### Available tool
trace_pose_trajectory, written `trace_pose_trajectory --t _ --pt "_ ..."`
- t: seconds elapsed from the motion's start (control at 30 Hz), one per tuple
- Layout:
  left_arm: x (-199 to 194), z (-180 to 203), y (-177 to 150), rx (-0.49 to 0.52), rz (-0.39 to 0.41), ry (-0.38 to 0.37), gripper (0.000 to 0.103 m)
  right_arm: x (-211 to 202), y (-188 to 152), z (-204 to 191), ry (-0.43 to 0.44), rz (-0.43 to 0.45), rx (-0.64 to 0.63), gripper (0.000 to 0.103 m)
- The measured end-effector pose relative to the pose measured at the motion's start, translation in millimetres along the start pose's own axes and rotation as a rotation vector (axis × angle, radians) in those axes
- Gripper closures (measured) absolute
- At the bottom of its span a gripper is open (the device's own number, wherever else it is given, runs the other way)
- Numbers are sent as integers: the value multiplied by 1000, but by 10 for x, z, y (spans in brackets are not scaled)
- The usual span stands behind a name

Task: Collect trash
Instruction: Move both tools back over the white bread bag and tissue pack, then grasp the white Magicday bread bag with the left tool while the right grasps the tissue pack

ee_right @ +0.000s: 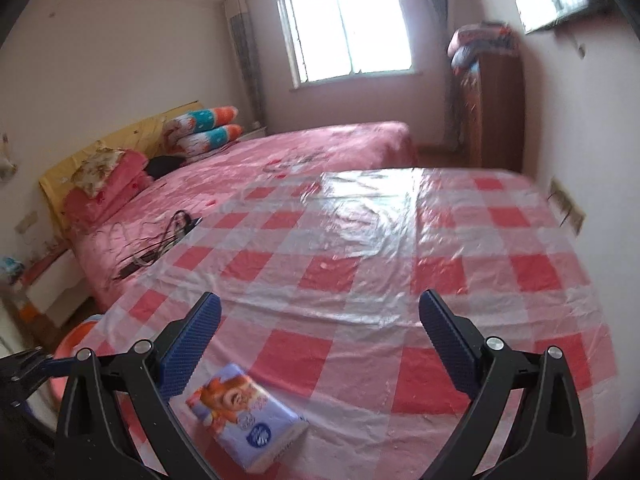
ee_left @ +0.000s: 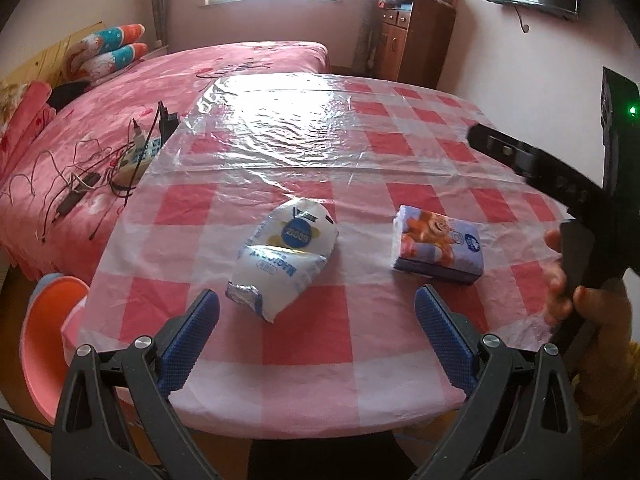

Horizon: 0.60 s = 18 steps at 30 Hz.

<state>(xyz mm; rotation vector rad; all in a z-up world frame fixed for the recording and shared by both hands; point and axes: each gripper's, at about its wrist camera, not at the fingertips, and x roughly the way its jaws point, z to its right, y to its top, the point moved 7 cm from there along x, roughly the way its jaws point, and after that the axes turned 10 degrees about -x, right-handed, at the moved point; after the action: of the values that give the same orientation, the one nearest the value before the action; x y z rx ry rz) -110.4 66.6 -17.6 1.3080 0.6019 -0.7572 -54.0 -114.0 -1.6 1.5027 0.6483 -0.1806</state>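
A crumpled white snack wrapper with blue print lies on the red-and-white checked table, just ahead of my left gripper, which is open and empty. To its right sits a purple tissue pack with an orange cartoon bear. In the left wrist view the right gripper's black body hangs over the table's right side, held by a hand. My right gripper is open above the table, with the tissue pack low by its left finger.
A clear plastic sheet covers the tablecloth. A pink bed with cables and a power strip lies to the left. An orange chair stands at the table's near left. A wooden cabinet is by the far wall.
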Motion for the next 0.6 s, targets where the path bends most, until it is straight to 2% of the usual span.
trace_pose_trajectory --t 0.17,0.27,0.47,0.6 --pt "65 -107 56 11 -12 17 4 122 -90 7 208 -109 74 5" --pt "109 -108 89 44 -16 18 4 216 -181 -70 289 -183 71 5" --pt "266 -108 127 89 -35 22 4 230 -282 -332 369 -240 -15 5" --pt "388 -121 153 89 -46 28 4 220 -352 -446 375 -261 -82 5"
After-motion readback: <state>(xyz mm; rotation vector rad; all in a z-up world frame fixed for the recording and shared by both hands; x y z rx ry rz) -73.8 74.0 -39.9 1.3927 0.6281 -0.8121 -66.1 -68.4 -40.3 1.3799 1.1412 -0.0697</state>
